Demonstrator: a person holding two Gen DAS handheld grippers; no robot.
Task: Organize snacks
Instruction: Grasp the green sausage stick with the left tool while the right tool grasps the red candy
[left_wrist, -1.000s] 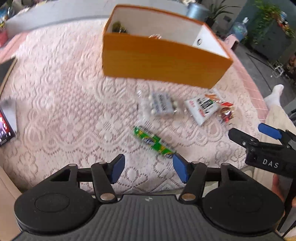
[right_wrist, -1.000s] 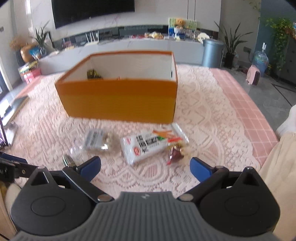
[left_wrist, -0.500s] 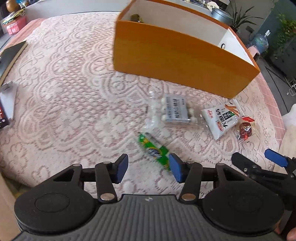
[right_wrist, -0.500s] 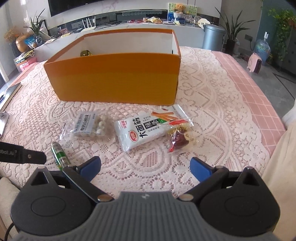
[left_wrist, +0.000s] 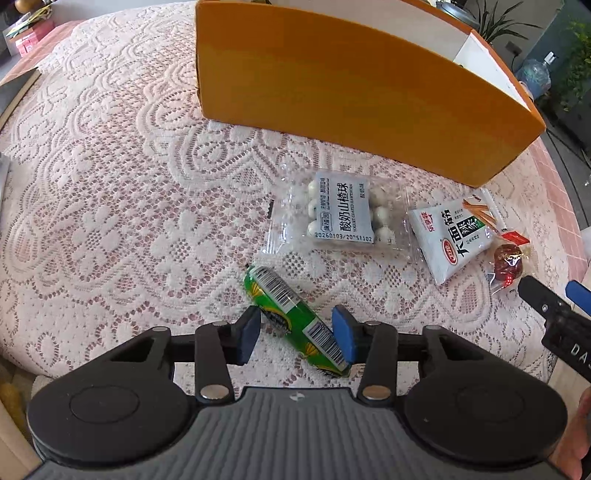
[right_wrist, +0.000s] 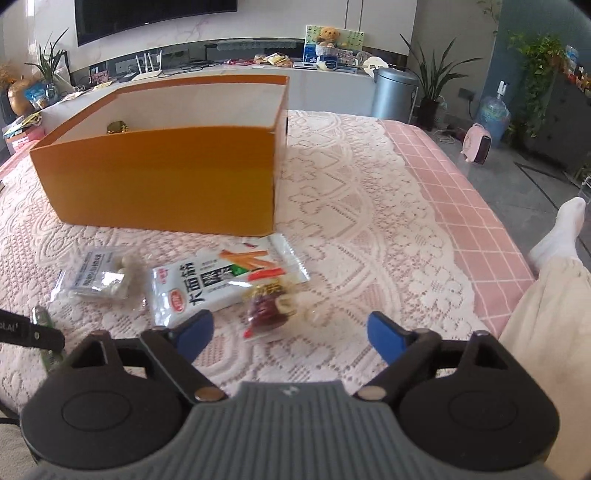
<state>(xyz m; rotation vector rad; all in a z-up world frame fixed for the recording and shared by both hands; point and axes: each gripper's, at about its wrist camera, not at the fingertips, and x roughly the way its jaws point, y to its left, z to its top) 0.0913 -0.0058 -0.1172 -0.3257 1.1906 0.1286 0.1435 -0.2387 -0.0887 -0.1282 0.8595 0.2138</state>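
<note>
The left gripper (left_wrist: 295, 334) points steeply down at the desk with its blue pads on either side of a green foil-wrapped sausage stick with barcode labels (left_wrist: 291, 317). The jaws are closing; the right pad looks to be against the stick's lower end, while the left pad stands just beside it — whether it touches is hard to tell. The stick lies slantwise on the white lace cloth (left_wrist: 110, 221), its lower end partly hidden behind the right pad.

The right gripper (right_wrist: 290, 334) tilts down less steeply, jaws wide but closing, pads clear of everything. A small clear packet holding a dark red candied fruit (right_wrist: 269, 306) lies between and just ahead of them, blurred in the right wrist view.

Beside it rests a white noodle-snack bag with red and orange print (right_wrist: 221, 280), then a clear pack of white yogurt-coated balls with a grey label (left_wrist: 341, 218). Behind all three stands the open orange cardboard box with white inside (right_wrist: 166, 184) — something small and golden shows over its near wall, too hidden to name.
</note>
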